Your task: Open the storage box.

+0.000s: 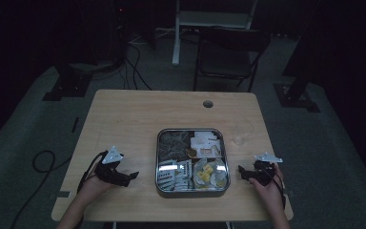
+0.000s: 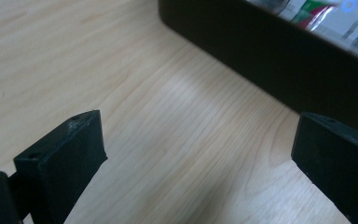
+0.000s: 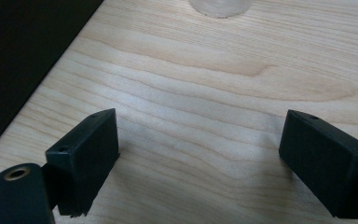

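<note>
- High view showed a metal tray [image 1: 158,157] of small packets at table centre, the left gripper [image 1: 132,175] at its 9 o'clock, the right gripper [image 1: 241,170] at 3 o'clock.
- Both sets of jaws stood wide open, empty.
- Packets [image 1: 172,172] looked light, crinkly, slippery; best pinched at an edge.

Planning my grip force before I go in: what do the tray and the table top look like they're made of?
The tray looks like metal, probably steel or tin: its rounded rim gives a bright, shiny glint in the high view, though its outer wall reads dark and dull in the left gripper view. The table top looks like light wood or a wood-grain laminate, smooth with a slight sheen; grain lines run across it.
</note>
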`<state>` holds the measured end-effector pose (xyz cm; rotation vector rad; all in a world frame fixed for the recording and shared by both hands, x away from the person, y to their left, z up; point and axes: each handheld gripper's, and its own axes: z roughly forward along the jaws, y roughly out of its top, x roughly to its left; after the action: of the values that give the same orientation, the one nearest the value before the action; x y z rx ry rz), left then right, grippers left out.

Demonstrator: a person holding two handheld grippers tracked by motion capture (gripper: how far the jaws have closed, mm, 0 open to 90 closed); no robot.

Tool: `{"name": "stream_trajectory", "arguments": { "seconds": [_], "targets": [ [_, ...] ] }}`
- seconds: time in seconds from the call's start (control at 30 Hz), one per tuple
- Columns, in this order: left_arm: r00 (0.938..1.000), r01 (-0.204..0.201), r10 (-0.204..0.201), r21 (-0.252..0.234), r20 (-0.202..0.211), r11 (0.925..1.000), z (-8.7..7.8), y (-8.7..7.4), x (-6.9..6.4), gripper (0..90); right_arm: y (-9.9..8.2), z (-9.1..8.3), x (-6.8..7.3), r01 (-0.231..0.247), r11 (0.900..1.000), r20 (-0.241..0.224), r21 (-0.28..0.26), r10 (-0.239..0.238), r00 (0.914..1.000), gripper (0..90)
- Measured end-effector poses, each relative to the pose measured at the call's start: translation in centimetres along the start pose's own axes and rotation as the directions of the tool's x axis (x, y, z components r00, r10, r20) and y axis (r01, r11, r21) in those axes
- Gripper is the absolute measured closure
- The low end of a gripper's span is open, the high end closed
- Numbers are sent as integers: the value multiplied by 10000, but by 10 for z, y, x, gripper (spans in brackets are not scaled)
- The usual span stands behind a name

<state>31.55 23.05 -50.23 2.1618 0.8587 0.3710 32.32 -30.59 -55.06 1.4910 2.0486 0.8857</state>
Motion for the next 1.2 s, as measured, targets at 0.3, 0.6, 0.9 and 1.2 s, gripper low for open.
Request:
{"name": "stream_trajectory", "arguments": {
  "seconds": [0.3,0.6,0.9,1.2],
  "targets": [
    [9984,-412,423,-296,387,9987,2,21,-8,31,0,0,0,0,10000,1,-1,0,10000,113],
    [9948,-657,698,-566,740,9962,4,37,-15,31,0,0,0,0,10000,1,0,0,10000,113],
    [9880,-993,1074,-756,1115,9922,11,54,-23,31,0,0,0,0,10000,1,-2,0,10000,113],
    [9786,-1358,1490,-992,1419,9858,22,68,-33,31,0,0,0,-2,10000,1,-2,2,10000,113]
  ]
}}
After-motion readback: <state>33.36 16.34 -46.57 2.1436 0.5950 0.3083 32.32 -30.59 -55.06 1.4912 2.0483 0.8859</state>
